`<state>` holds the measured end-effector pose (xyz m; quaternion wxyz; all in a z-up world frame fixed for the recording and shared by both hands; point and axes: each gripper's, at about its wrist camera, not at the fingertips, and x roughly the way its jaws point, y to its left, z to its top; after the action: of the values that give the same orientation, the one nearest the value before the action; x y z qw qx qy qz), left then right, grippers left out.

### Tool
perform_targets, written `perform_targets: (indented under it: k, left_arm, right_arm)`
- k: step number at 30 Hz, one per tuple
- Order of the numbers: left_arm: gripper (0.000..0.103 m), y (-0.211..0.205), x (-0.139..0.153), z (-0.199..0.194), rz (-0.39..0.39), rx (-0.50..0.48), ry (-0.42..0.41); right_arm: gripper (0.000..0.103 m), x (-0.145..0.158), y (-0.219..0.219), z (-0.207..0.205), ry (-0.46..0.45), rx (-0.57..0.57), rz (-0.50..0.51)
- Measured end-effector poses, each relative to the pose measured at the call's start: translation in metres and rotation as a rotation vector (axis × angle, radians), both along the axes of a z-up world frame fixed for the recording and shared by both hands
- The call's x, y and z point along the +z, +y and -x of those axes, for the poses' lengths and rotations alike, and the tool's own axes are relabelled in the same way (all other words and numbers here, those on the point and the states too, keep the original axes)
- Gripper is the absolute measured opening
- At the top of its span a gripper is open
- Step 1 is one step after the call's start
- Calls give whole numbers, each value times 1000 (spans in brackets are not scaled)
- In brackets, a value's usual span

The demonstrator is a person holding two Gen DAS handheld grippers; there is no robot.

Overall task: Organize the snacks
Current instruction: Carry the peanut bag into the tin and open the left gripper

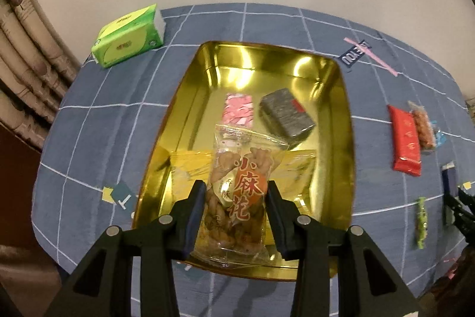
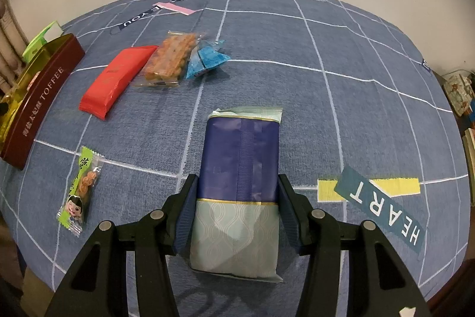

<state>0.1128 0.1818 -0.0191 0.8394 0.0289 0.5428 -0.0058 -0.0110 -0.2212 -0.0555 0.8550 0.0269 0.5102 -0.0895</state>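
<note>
Snacks are split between the gold-lined rectangular metal tin [image 1: 190,97] and the blue grid-patterned tablecloth [image 2: 341,115]. Your left gripper [image 1: 236,199] is clamped on a clear packet of fried dough twists with red lettering [image 1: 237,192], held above the tin, where a pink wrapped sweet [image 1: 239,110], a grey foil block [image 1: 286,113] and yellow packets [image 1: 297,168] lie. Your right gripper [image 2: 237,198] has its pads pressed on both sides of a navy and pale-green wrapped bar [image 2: 239,168]; whether the bar rests on the cloth, you cannot tell. On the cloth lie a red packet [image 2: 114,78], a clear pack of brown crisps [image 2: 169,60], a blue sachet [image 2: 206,58] and a green candy wrapper [image 2: 80,191].
</note>
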Motion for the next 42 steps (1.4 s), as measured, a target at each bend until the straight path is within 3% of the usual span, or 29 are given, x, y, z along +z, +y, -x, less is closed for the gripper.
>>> perform_targets:
  k: [18,29,35,42]
  left_arm:
    - [41,18,-23,-11,-50,31,24]
    - [42,21,-21,-5,-62,42,12]
    - [50,23,-15,-2,-63,44,-6]
    - [51,28,-7,7,-44,52,-38]
  right_arm:
    - [49,1,0,-3,30,-20,-3]
    - [48,1,0,-4,40,-29,-4]
    - [48,1,0,-6,47,-35,-4]
    - [47,1,0,-8,54,-46,-4]
